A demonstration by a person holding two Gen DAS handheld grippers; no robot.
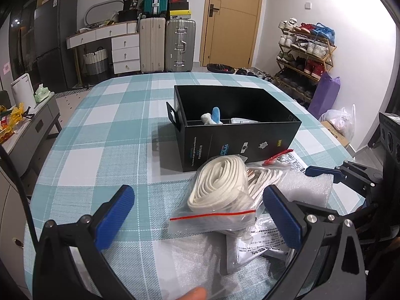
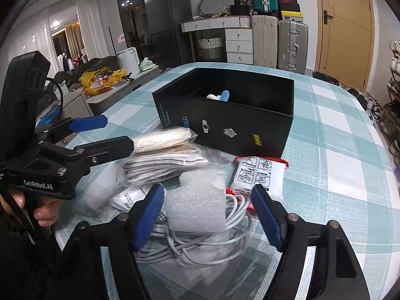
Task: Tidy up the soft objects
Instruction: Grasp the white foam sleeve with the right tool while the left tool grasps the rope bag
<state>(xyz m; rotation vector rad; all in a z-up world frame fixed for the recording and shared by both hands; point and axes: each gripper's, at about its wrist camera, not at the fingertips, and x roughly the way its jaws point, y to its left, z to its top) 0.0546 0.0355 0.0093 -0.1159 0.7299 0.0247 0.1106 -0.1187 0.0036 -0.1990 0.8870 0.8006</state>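
A black box stands open on the checked table, with a white and blue soft item inside. In front of it lies a pile: a zip bag of cream strap, a bag of white cord, a foam block, a grey cable coil and a white sachet. My left gripper is open around the strap bag. My right gripper is open around the foam block; one of its fingers shows in the left wrist view.
The table carries a teal-and-white checked cloth. Printed packets and clear wrap lie under the pile. Suitcases, drawers and a shoe rack stand beyond the table's far edge.
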